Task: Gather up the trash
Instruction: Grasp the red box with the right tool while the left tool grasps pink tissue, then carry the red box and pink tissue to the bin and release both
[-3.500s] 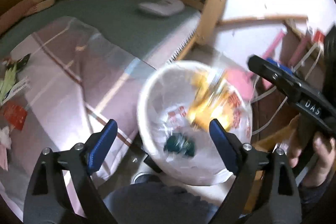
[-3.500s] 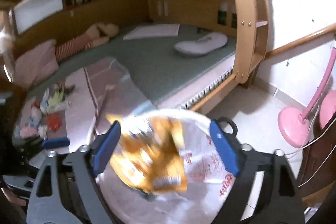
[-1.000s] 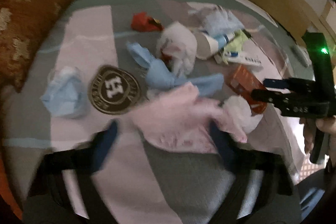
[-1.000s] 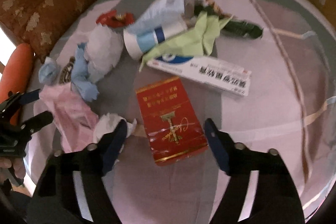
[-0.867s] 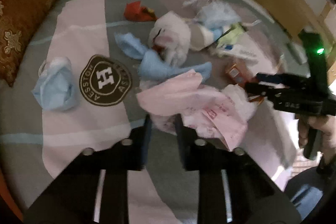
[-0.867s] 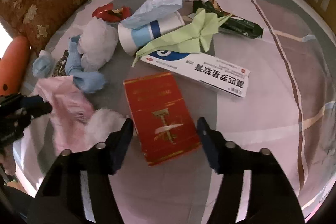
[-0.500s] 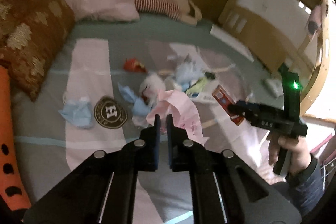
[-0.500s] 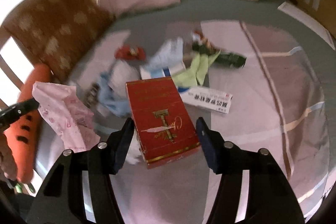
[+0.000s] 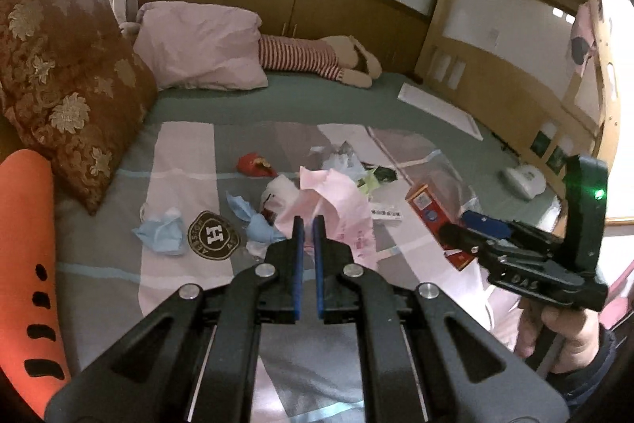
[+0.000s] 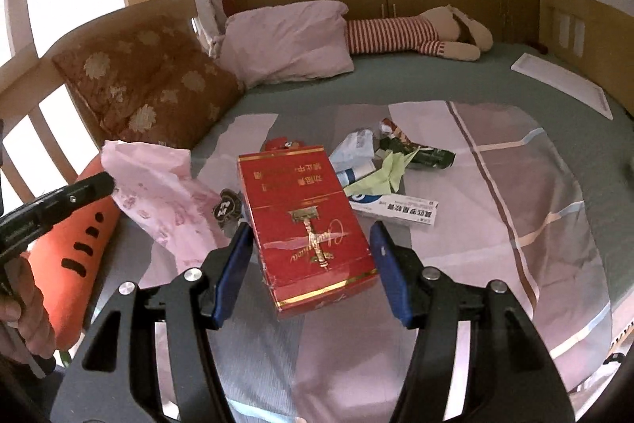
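Trash is up off the bed now: my left gripper clenches the pink wrapper, my right gripper clamps the red carton; bin next, I reckon.

Home bedroom. Wide bed with grey-green sheet and a pink patchwork blanket. Pink pillow, brown floral cushion, striped plush toy at the head end, orange carrot-shaped cushion at the edge. Wooden headboard cabinets with frosted panels behind the bed, wooden bed frame with slats at the side. Household litter scattered on the blanket.
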### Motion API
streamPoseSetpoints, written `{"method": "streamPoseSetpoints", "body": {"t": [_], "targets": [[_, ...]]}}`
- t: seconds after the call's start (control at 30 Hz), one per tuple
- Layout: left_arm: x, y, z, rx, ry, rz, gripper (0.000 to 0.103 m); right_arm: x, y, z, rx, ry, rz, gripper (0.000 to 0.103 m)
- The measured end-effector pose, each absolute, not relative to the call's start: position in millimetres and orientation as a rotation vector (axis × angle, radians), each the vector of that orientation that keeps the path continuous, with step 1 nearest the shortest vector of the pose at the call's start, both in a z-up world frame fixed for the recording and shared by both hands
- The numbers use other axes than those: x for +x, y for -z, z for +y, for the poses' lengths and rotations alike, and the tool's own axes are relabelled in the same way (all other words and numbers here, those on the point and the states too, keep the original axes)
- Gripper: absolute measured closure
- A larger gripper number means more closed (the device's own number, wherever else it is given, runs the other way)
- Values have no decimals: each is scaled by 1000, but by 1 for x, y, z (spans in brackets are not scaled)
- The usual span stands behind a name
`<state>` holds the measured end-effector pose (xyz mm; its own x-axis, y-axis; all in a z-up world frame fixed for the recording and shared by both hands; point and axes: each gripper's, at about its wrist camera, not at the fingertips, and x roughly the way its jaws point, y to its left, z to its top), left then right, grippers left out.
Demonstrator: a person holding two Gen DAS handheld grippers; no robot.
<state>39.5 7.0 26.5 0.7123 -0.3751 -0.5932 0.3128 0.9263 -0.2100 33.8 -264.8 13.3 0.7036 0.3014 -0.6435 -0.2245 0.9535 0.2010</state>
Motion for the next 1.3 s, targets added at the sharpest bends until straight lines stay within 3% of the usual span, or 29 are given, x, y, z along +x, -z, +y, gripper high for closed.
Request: {"method": "streamPoseSetpoints", "body": {"t": [0.83,1.1,1.3], "targets": [[39,-22,-8,-67,408,690,97,26,-20,-283,132,-252,717,43],[17,-32,-69,-32,563,649,97,-54,-47,-360,213,-114,592,43],[-12,-30,-143,-9,770,656,97,-138,-43,-440,173,100,616,43]]}}
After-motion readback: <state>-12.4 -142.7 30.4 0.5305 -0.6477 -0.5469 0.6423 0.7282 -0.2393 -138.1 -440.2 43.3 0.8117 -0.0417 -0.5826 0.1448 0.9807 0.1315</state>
